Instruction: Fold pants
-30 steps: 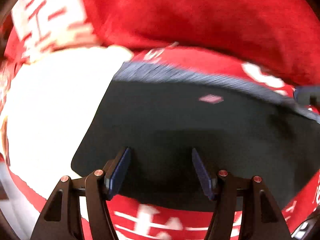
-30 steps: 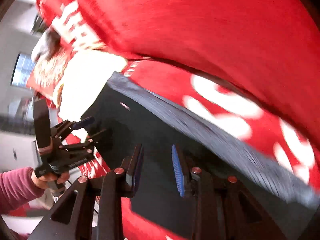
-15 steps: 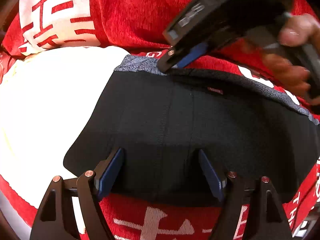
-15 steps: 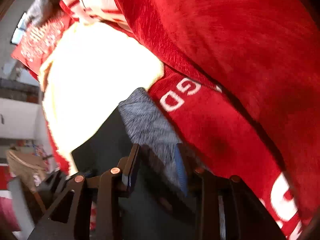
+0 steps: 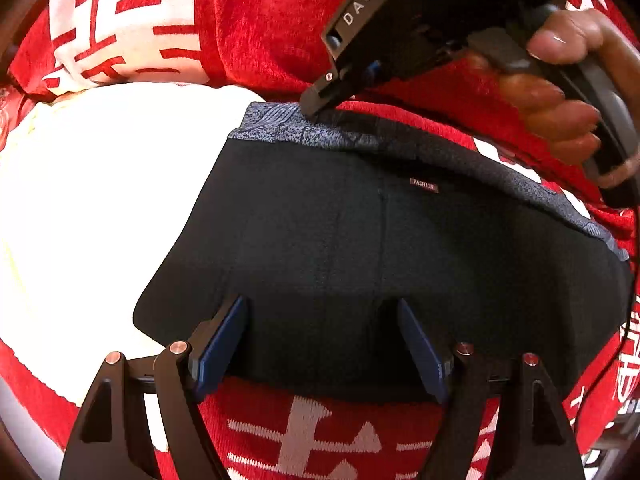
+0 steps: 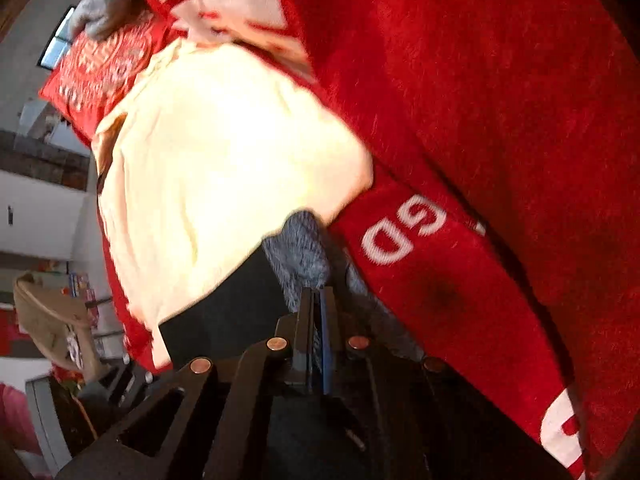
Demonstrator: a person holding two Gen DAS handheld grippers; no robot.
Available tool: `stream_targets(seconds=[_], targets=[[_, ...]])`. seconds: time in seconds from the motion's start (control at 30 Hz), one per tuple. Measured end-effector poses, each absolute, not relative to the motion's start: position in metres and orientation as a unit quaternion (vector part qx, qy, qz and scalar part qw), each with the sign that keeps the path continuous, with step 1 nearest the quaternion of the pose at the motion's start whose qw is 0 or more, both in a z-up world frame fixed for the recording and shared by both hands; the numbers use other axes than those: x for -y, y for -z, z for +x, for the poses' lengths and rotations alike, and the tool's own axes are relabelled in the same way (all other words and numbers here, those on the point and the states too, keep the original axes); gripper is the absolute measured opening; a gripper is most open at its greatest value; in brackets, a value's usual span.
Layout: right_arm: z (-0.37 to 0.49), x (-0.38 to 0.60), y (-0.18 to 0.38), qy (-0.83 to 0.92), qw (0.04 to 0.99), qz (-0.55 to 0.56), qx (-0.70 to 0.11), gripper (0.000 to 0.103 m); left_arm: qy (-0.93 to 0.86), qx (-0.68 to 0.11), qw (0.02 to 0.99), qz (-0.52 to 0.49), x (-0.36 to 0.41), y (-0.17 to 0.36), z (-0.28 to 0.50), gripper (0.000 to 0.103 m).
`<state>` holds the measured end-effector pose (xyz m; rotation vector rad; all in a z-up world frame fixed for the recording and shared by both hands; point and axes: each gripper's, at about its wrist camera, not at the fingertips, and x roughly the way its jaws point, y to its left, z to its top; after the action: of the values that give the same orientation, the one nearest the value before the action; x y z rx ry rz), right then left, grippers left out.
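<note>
"FASHION" on a small red tag [image 5: 424, 185] sewn on the black pants [image 5: 360, 248], "DAS" in white on the right hand-held gripper [image 5: 320, 106], "GD" in white letters on the red blanket [image 6: 460, 80].

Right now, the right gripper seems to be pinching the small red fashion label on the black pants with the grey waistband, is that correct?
Not quite: the right gripper is pinching the grey waistband of the black pants, as the left wrist view shows. The small red label lies untouched.

Bare white sheet [image 5: 100, 200] beside pants [image 5: 360, 260], red blanket [image 5: 260, 20] heaped behind waistband [image 5: 280, 130]
</note>
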<state>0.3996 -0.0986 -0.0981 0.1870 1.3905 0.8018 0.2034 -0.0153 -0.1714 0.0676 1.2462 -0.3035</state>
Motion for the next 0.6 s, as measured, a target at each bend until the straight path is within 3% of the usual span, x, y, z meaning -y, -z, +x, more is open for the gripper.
stream_targets(seconds=[0.2,0.3,0.33,0.4,0.6], targets=[[0.401,0.094,0.113,-0.348,0.68,0.078,-0.641,0.027,0.147,-0.575,0.803,0.049,0.022,0.172,0.198,0.078],[0.399,0.087,0.119,-0.35,0.678,0.046,-0.645,0.027,0.147,-0.575,0.803,0.045,0.022,0.172,0.199,0.078],[0.4,0.087,0.121,-0.352,0.672,0.054,-0.649,0.027,0.147,-0.576,0.803,0.044,0.022,0.171,0.199,0.078],[0.398,0.084,0.121,-0.355,0.666,0.055,-0.654,0.004,0.146,-0.578,0.802,0.036,0.02,0.169,0.199,0.078],[0.407,0.075,0.099,-0.376,0.67,0.126,-0.628,0.003,0.14,-0.578,0.803,0.033,0.017,0.168,0.192,0.078]])
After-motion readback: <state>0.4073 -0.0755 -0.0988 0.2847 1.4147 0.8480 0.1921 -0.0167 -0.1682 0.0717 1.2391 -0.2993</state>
